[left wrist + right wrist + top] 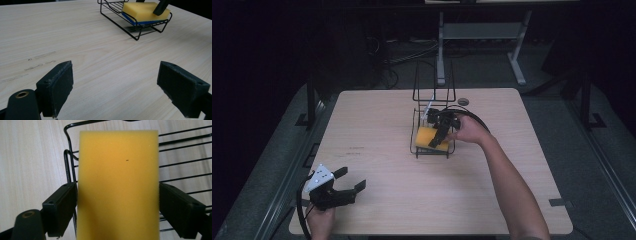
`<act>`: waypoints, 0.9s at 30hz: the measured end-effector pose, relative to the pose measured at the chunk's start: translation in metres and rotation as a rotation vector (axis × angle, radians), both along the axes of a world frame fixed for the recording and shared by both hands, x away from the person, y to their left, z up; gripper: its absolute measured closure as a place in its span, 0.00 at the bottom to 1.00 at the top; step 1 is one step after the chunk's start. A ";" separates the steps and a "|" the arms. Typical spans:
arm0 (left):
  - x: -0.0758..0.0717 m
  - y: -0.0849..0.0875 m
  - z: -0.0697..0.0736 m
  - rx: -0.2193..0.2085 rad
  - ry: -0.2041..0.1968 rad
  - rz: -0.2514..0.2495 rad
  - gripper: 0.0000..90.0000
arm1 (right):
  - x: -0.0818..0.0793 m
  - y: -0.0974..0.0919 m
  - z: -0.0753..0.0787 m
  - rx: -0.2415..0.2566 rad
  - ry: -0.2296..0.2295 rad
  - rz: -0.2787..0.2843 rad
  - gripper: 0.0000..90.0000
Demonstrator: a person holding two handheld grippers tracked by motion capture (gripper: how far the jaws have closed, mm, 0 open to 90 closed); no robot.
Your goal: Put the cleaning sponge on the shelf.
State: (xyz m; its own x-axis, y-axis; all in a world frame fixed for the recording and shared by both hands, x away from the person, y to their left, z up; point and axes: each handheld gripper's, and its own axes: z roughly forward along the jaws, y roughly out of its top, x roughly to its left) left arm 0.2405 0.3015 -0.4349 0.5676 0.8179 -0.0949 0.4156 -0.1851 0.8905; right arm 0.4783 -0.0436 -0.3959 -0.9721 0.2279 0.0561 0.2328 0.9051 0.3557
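A yellow sponge with a blue underside lies in a low black wire basket at the table's middle. My right gripper reaches over it from the right. In the right gripper view the sponge sits between the two pads, which touch its long sides, so my right gripper is shut on it above the basket's wires. My left gripper rests near the front left corner, open and holding nothing. The left gripper view looks past my left gripper to the sponge and basket far ahead.
A tall black wire frame rises from the basket's far end. A small dark round disc lies near the table's far edge. Bare wood tabletop spreads between the two grippers. Beyond the table stand desk legs and cables.
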 end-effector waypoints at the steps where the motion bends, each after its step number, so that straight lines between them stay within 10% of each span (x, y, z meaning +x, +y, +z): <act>1: 0.000 0.000 0.000 0.001 0.000 0.000 0.14 | 0.000 0.000 0.001 0.004 -0.002 0.003 0.19; 27: 0.001 -0.002 0.000 0.004 0.004 -0.003 0.14 | -0.012 0.000 0.018 0.025 -0.019 0.027 0.18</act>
